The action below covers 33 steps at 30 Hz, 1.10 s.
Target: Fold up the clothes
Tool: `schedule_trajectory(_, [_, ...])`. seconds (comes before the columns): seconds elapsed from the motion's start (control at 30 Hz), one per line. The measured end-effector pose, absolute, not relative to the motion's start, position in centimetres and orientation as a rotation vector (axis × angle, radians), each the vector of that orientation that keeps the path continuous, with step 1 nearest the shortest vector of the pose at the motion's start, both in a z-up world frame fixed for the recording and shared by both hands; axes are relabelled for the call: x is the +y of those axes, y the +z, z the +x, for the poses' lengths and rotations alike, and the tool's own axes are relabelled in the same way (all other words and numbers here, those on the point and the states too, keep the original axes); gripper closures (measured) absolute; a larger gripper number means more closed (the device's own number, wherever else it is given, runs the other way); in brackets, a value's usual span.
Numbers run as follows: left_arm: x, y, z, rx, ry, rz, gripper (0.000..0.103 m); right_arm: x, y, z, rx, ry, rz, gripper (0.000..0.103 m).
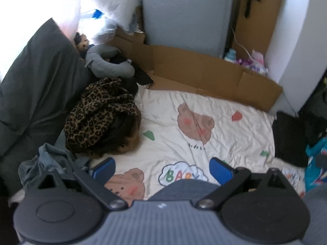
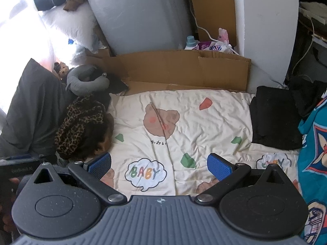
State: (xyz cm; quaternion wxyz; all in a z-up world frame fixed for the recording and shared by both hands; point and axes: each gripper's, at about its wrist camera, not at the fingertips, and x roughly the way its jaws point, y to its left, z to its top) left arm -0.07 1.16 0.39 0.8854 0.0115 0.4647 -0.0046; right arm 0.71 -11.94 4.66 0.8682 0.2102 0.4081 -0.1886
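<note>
Clothes wait in a heap at nine o'clock on the bed: a leopard-print garment [image 2: 79,122] over dark pieces. Both tools hover above the cream bear-print quilt [image 2: 204,122], holding nothing. The left tool [image 1: 162,170] has its blue pads spread wide; the right tool [image 2: 159,166] is spread just as wide. At three o'clock a folded black garment [image 2: 276,118] lies on the quilt's edge. At twelve o'clock, flattened cardboard [image 2: 184,67] stands along the bed.

Clothes pile [image 2: 81,126] left of quilt [image 2: 184,122], cardboard [image 2: 184,69] seemingly behind.
</note>
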Motion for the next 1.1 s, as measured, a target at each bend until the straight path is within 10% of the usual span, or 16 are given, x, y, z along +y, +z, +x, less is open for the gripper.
schedule_trajectory(1.1, [11.4, 1.8, 3.1, 0.93, 0.109, -0.08, 0.009, -10.5, 5.9, 6.2, 0.749, -0.371, 0.422, 0.0])
